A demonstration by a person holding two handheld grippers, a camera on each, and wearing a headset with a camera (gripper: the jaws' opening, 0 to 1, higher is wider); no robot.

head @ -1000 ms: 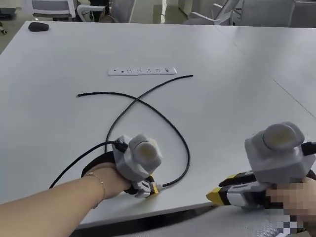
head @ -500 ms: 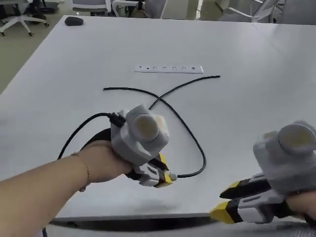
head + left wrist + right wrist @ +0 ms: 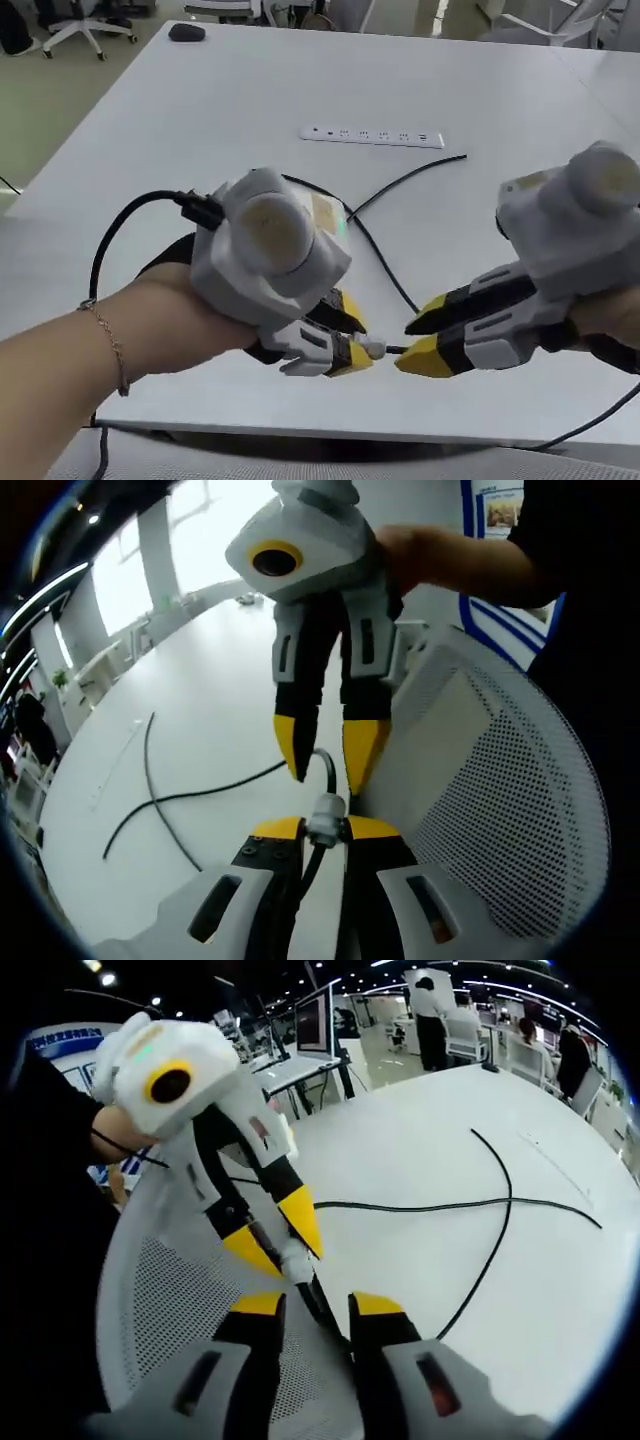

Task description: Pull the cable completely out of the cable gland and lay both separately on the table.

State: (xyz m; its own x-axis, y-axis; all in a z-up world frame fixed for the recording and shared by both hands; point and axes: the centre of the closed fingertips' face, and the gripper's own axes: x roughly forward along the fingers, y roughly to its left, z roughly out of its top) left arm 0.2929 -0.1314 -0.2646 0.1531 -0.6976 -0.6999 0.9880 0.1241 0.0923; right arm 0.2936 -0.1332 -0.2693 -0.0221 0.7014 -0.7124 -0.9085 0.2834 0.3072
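A long black cable (image 3: 405, 180) lies looped and crossed on the white table (image 3: 200, 120). One end of it is raised off the table and runs through a small grey cable gland (image 3: 373, 347). My left gripper (image 3: 357, 340) is shut on that gland (image 3: 324, 810) above the table's near edge. Facing it from the right, my right gripper (image 3: 412, 343) is open, its yellow-tipped jaws on either side of the cable just behind the gland. In the right gripper view the cable (image 3: 322, 1312) passes between my right gripper's (image 3: 318, 1307) spread jaws, with the gland (image 3: 297, 1261) just ahead.
A white power strip (image 3: 372, 135) lies on the table beyond the cable, and a dark mouse (image 3: 187, 33) sits at the far left corner. A white mesh chair back (image 3: 490, 810) stands close below the grippers. Office chairs stand past the table.
My left gripper has lifted the gland end of the cable off the table. My right gripper has moved left and up to meet it, its jaws now around the cable.
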